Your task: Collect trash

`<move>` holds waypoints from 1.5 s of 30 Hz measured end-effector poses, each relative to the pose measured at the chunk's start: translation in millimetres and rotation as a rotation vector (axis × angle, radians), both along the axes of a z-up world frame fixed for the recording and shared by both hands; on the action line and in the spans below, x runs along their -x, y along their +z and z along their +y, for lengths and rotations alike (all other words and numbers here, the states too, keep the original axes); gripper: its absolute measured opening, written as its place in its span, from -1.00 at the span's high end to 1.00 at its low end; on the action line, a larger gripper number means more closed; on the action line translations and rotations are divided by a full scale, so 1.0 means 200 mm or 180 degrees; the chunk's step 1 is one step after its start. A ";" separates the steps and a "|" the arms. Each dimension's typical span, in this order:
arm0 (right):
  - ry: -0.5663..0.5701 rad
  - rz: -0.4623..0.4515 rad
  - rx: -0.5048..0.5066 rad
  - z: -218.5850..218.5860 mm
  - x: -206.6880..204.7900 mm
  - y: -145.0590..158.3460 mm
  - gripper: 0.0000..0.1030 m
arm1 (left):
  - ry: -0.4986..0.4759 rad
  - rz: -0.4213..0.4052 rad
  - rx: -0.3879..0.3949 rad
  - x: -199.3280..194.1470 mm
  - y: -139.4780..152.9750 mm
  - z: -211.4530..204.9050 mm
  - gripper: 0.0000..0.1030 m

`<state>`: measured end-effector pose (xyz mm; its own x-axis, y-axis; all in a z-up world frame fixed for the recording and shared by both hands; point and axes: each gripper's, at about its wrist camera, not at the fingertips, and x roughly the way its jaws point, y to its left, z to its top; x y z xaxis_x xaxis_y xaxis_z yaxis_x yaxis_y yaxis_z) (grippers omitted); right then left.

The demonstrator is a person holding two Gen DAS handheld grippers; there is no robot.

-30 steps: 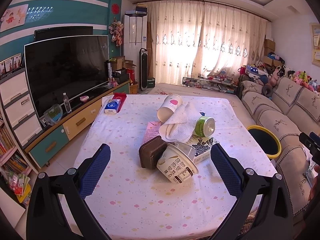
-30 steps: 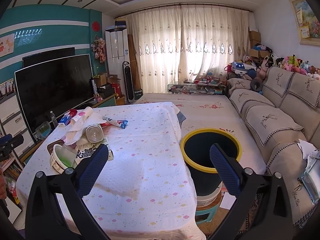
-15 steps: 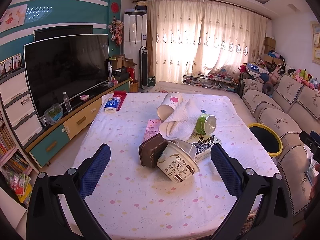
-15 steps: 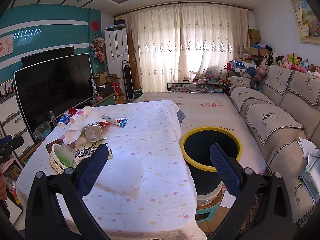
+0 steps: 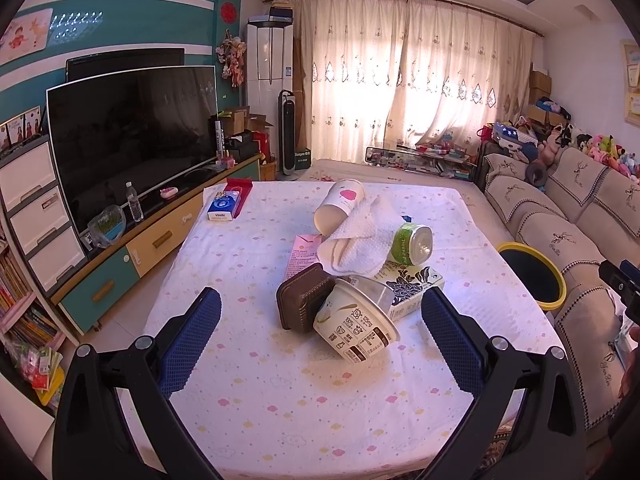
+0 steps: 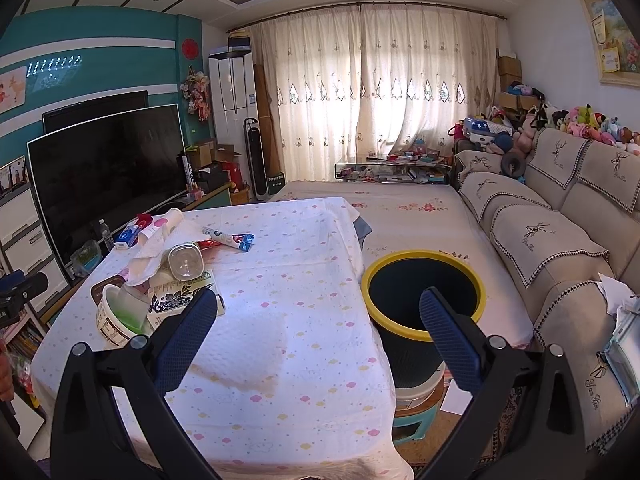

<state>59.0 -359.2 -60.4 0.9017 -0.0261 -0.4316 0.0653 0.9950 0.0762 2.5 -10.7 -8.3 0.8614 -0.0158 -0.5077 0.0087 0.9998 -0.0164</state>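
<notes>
My left gripper (image 5: pixel 320 336) hangs low over the near end of the table (image 5: pixel 256 264) with its blue pads spread wide and nothing between them. Dead ahead at twelve o'clock, just beyond the pad tips, lies the heap of rubbish. Nearest is a tipped paper cup (image 5: pixel 354 326), its base facing me and its mouth pointing away toward about one o'clock, so its long axis runs almost along my line of approach. A brown tray (image 5: pixel 304 300) leans against it at eleven o'clock, and a patterned carton (image 5: pixel 414 286) sits behind it at one o'clock. Farther out are a white cloth (image 5: pixel 364 240), a green-labelled jar (image 5: pixel 412 240) on its side and a white tumbler (image 5: pixel 340 204).

My right gripper (image 6: pixel 316 336) is likewise wide and empty, and straddles the table edge. From it the heap lies off at ten o'clock, the cup (image 6: pixel 120 316) showing its open mouth with green inside. The yellow-rimmed bin (image 6: pixel 424 260) stands beside the table at about one o'clock, its near wall behind my right pad. I judge the left gripper the nearer to the cup and the right the nearer to the bin.

I cannot tell how the cup rests against the tray. The cloth covers part of what it lies on, and the bin's floor is too dark to make out.
</notes>
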 end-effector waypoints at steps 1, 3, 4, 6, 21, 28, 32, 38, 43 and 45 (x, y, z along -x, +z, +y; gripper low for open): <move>0.0000 0.0003 -0.0001 0.00 0.00 0.00 -0.88 | -0.0002 0.0000 -0.0001 0.00 0.00 0.00 -0.92; 0.0000 0.0008 0.0003 0.00 0.00 0.00 -0.88 | 0.0000 0.0000 -0.0007 0.00 0.00 0.00 -0.92; 0.0002 0.0012 0.0001 0.00 0.00 -0.01 -0.88 | 0.0000 0.0003 -0.0005 0.00 0.00 0.00 -0.92; -0.0001 0.0017 0.0002 0.00 0.00 -0.01 -0.88 | -0.0002 0.0007 -0.0003 0.00 0.00 0.00 -0.92; 0.0011 0.0085 0.0003 0.02 -0.04 -0.04 -0.88 | 0.0011 0.0022 -0.0004 -0.01 -0.02 0.00 -0.92; 0.0108 0.0275 0.0039 0.08 -0.14 -0.15 -0.88 | 0.0043 0.0099 -0.0015 -0.04 -0.05 0.01 -0.92; 0.0239 0.0513 0.0054 0.15 -0.26 -0.28 -0.88 | 0.0065 0.0164 -0.0014 -0.08 -0.08 0.02 -0.92; 0.0459 0.0864 -0.0037 0.23 -0.44 -0.46 -0.88 | 0.0086 0.0260 0.0039 -0.14 -0.15 0.06 -0.92; 0.0531 0.1032 -0.0006 0.29 -0.53 -0.55 -0.88 | 0.0098 0.0279 0.0004 -0.17 -0.19 0.06 -0.92; 0.0549 0.1084 0.0005 0.31 -0.55 -0.57 -0.86 | 0.0099 0.0289 -0.0009 -0.18 -0.20 0.06 -0.92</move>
